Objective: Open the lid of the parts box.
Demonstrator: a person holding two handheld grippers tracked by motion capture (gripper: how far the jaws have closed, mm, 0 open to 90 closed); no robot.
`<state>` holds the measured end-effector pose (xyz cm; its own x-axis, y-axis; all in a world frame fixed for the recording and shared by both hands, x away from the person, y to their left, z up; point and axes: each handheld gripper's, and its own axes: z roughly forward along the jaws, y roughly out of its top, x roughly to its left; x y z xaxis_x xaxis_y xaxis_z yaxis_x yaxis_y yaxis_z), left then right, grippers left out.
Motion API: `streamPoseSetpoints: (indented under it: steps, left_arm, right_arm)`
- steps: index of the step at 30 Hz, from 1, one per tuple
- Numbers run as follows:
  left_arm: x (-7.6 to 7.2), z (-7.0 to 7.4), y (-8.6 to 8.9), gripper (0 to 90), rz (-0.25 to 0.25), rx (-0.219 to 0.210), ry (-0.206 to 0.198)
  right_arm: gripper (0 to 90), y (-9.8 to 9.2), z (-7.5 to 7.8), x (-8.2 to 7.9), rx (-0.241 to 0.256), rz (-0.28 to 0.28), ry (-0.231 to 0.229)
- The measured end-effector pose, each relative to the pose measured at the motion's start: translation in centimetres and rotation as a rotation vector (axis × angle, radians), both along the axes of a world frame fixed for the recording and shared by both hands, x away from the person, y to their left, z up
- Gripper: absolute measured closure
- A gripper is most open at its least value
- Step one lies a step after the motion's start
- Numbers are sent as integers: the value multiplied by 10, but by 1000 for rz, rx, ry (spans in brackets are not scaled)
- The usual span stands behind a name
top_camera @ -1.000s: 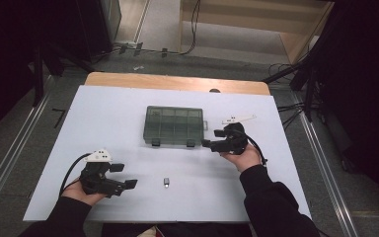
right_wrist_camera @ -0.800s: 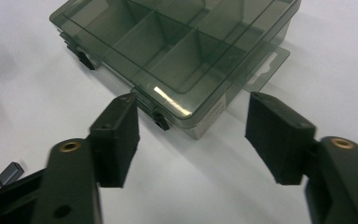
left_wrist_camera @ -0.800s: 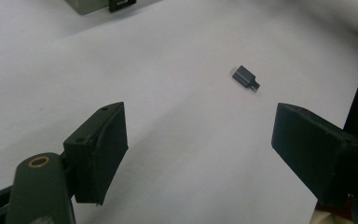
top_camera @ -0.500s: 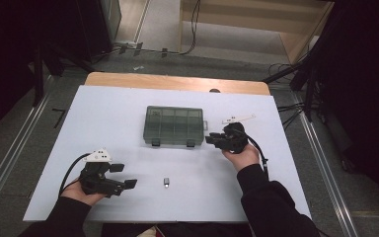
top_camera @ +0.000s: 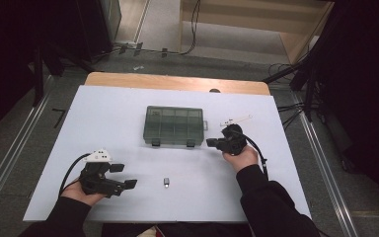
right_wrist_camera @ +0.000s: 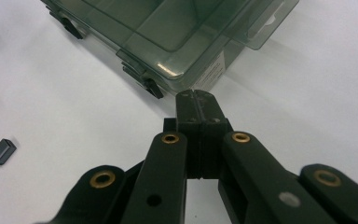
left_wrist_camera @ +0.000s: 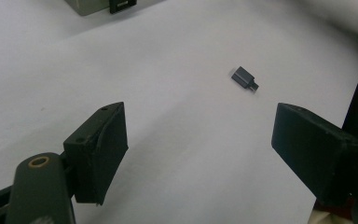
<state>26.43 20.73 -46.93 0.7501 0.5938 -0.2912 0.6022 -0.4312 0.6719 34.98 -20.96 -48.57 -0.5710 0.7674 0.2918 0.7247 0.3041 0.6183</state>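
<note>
A smoky-green clear compartment box (top_camera: 174, 126) lies shut in the middle of the white table, its two black latches facing me. My right gripper (top_camera: 211, 142) is shut with nothing between its jaws, its tip (right_wrist_camera: 196, 96) just off the box's (right_wrist_camera: 168, 37) near right corner by the right latch (right_wrist_camera: 153, 87). A small dark adapter plug (top_camera: 166, 182) lies in front of the box. My left gripper (top_camera: 124, 176) rests open at the front left, pointing right, and the adapter (left_wrist_camera: 244, 78) lies beyond its wide-apart jaws.
The white table top (top_camera: 118, 108) ends in a wooden strip at the back. A thin white strip (top_camera: 236, 119) lies just right of the box. Cables and dark stands are on the floor around the table.
My right gripper has edged left and a little nearer me, toward the box's front right corner. The left gripper has stayed put.
</note>
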Motion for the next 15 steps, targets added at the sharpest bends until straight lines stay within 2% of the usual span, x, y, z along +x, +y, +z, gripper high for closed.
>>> streamPoseSetpoints:
  steps: [15]
  left_arm:
    - [0,0,-1,190,-2,2,1]
  right_arm:
    - [875,5,-6,3,-14,5,6]
